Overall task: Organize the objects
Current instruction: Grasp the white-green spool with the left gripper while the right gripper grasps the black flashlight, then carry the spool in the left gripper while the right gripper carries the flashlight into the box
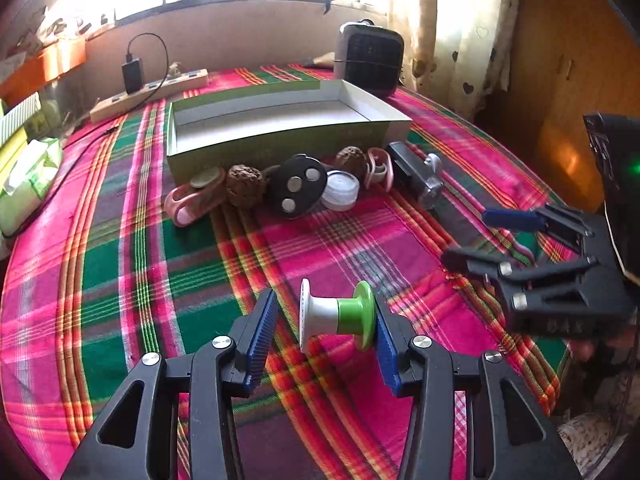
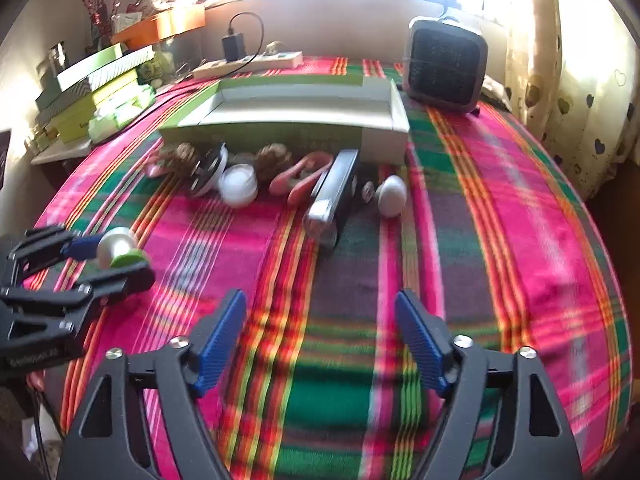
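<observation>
The desk [image 2: 520, 240] is covered with a plaid cloth [image 1: 120, 280] in pink, green and red. A shallow open box [image 1: 280, 120], green outside and white inside, is placed on it toward the far side. Just in front of the box, a row of small things is laid: pink clips [image 1: 188, 200], two brown walnuts [image 1: 244, 186], a black disc [image 1: 298, 186], a white jar [image 1: 341, 190] and a stapler [image 2: 334, 196]. A power strip [image 1: 148, 92] and a small heater [image 2: 444, 66] are set behind the box.

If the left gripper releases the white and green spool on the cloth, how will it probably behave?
The spool lies on its side between round flanges, so it would probably roll on the tablecloth. It looks like light, stiff plastic. The left gripper touches only its green flange, so it could slip.
</observation>
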`<state>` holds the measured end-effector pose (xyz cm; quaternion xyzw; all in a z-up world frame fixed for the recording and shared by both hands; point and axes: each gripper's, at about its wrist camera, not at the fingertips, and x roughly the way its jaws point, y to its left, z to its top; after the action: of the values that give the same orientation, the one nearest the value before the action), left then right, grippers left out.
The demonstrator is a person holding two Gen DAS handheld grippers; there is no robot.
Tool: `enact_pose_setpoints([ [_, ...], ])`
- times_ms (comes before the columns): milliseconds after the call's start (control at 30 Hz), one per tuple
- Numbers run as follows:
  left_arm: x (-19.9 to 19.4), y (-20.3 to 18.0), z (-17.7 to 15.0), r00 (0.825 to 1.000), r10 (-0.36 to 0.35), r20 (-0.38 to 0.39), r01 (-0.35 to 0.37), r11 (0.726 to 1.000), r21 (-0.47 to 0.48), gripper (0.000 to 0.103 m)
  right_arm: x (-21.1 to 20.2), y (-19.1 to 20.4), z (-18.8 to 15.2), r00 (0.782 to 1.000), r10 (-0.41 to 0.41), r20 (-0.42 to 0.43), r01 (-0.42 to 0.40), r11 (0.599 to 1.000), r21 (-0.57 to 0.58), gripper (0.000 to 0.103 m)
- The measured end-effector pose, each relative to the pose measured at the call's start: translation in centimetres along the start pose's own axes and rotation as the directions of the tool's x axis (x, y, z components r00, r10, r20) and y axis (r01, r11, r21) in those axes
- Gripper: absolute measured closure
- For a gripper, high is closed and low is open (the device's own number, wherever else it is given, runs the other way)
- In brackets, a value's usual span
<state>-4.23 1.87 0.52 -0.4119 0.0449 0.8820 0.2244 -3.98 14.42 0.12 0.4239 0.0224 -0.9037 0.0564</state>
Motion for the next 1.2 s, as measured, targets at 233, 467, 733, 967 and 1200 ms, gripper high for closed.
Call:
enact_pose_setpoints([
  [233, 0.3, 1.5, 0.6, 1.000, -0.015, -0.002, 0.015, 0.999, -0.041, 0.059, 1.6, 0.0, 2.4, 1.000, -0.012, -0.012, 0.012, 1.000, 0.016, 0.037],
  [467, 0.7, 1.8, 1.1, 1.000, 0.007, -0.007, -0.007, 0.999, -0.045, 0.059, 3.1, -0.1, 3.6, 0.999, 0.002, -0.034, -0.002, 1.000, 0.013, 0.043],
  [733, 1.1, 1.9, 1.6, 0.999, 0.052, -0.017, -0.053, 0.996, -0.070, 0.059, 3.9, -0.8, 4.3, 1.000, 0.007, -0.028, -0.007, 1.000, 0.007, 0.057],
  [967, 1.3, 1.9, 1.9, 0.997, 0.080, -0.022, -0.081, 0.993, -0.086, 0.059, 3.9, -1.1, 4.6, 1.000, 0.010, -0.023, -0.010, 1.000, 0.006, 0.074],
  [1200, 1.3, 1.7, 1.8, 0.994, 0.109, -0.026, -0.111, 0.991, -0.080, 0.065, 3.8, -1.2, 4.5, 1.000, 0.020, -0.018, -0.020, 1.000, 0.007, 0.078],
])
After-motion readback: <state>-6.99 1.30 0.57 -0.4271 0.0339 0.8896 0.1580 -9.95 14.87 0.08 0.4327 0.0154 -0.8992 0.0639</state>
